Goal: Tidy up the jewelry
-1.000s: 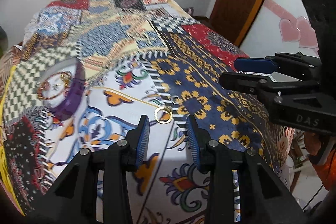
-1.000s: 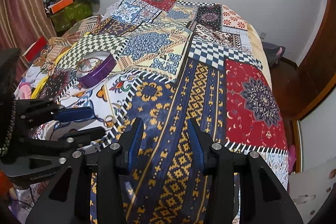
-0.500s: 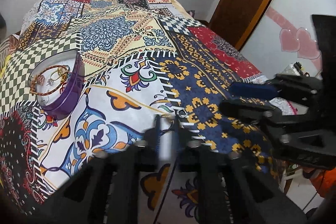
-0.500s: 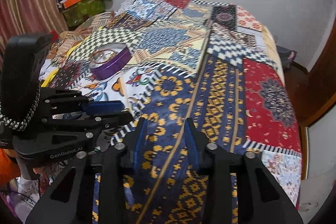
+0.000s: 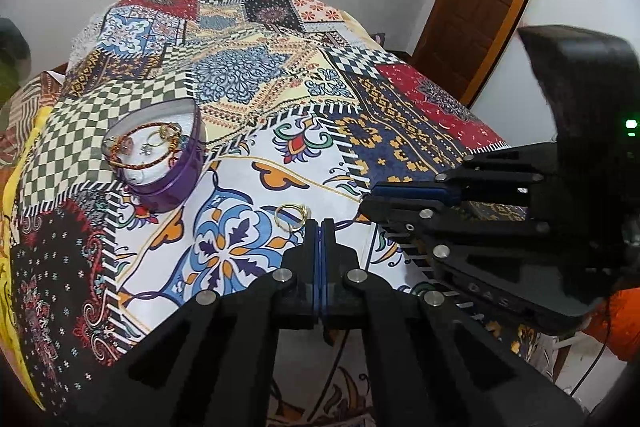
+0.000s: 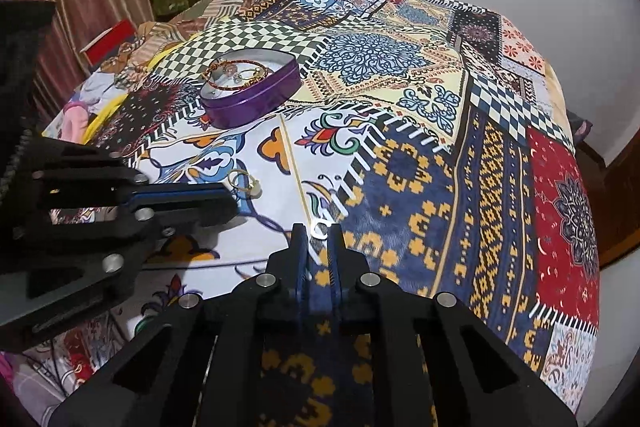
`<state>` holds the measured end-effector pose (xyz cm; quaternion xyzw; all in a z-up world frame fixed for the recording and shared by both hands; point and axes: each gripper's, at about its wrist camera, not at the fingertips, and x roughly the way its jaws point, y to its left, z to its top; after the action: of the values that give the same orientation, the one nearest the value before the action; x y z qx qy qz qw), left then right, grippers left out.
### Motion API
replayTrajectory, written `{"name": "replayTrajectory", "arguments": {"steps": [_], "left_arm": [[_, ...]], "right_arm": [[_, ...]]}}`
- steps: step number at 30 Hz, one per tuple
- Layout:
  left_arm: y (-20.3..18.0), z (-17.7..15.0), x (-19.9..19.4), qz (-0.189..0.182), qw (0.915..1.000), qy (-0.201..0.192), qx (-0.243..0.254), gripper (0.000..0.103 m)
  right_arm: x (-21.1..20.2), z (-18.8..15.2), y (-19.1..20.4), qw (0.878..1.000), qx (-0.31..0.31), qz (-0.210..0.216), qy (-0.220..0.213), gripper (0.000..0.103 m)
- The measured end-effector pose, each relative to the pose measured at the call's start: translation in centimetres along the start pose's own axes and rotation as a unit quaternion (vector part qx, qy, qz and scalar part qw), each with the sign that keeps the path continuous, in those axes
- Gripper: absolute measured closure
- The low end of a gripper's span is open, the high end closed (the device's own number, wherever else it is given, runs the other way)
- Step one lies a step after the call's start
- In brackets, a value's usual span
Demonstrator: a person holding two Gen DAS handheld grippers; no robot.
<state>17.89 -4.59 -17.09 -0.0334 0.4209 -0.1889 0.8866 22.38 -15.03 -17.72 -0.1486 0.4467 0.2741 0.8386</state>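
In the left wrist view the left gripper (image 5: 320,225) has its jaws pressed together with no gap showing; the gold ring (image 5: 291,217) sits just left of the tips, its right edge touching the left finger, and I cannot tell whether the wire is pinched or merely lying against it on the bedspread (image 5: 256,183); the purple tin (image 5: 168,187), already holding bangles and small pieces, stands far and to the left of those tips, well apart, its open top facing up; the right gripper (image 5: 366,201) reaches in from the right, jaws narrow, its tips near the left gripper's own. In the right wrist view the right gripper (image 6: 318,233) is nearly closed, with a small silver ring (image 6: 320,228) sitting between the tips and apparently held there; the left gripper (image 6: 234,199) comes in from the left, closed, with the gold ring (image 6: 243,183) right at its end; the tin (image 6: 260,103) lies far and left of both tools. The relation that matters is this diagonal: the tin is up and to the left of both rings, and the left gripper is the nearer one, with an unobstructed line across the white floral patch; the right gripper would probably have to cross over the left one to reach it, so the left likely goes first.
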Motion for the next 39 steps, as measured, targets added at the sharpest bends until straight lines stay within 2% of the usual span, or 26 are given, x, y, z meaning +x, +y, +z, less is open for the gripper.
{"name": "replayTrajectory", "arguments": {"steps": [7, 9, 10, 12, 16, 20, 26, 33, 36, 39], "left_arm": [[0.0, 0.0, -0.8, 0.002, 1.0, -0.007, 0.004, 0.103], [-0.2, 0.0, -1.2, 0.016, 0.9997, -0.011, 0.015, 0.102], [-0.2, -0.1, -1.3, 0.024, 0.9994, -0.014, 0.018, 0.1], [0.0, -0.1, -1.4, 0.032, 0.9991, -0.012, 0.023, 0.089], [0.4, -0.1, -0.5, 0.028, 0.9995, 0.004, 0.017, 0.081], [0.6, 0.0, 0.8, 0.024, 0.9994, 0.021, 0.011, 0.08], [0.7, 0.6, 1.9, 0.021, 0.9995, 0.022, 0.009, 0.075], [1.2, 0.8, 2.7, 0.005, 0.9998, 0.02, 0.002, 0.075], [1.6, 0.8, 2.7, 0.005, 0.9998, 0.018, -0.001, 0.083], [1.9, 0.8, 2.5, -0.003, 0.9999, 0.015, -0.001, 0.083]], "right_arm": [[-0.4, 0.2, -0.4, 1.0, 0.022, 0.009, -0.004, 0.101], [-0.8, 0.2, -0.7, 0.999, 0.03, 0.011, -0.01, 0.101], [-1.1, 0.2, -0.7, 0.999, 0.032, 0.009, -0.014, 0.101], [-1.6, 0.2, -0.9, 0.999, 0.035, 0.008, -0.02, 0.101], [-2.4, 0.3, -0.6, 0.999, 0.023, 0.009, -0.034, 0.1], [-2.3, 0.4, -0.7, 0.999, 0.022, 0.0, -0.03, 0.095], [-1.6, 0.3, -1.3, 1.0, 0.025, 0.012, -0.011, 0.086], [-1.0, 0.1, -1.0, 1.0, 0.012, 0.023, 0.003, 0.085], [-0.7, 0.2, -0.8, 1.0, 0.006, 0.026, 0.007, 0.085], [-0.4, 0.5, -0.7, 1.0, 0.002, 0.022, 0.01, 0.085]]}}
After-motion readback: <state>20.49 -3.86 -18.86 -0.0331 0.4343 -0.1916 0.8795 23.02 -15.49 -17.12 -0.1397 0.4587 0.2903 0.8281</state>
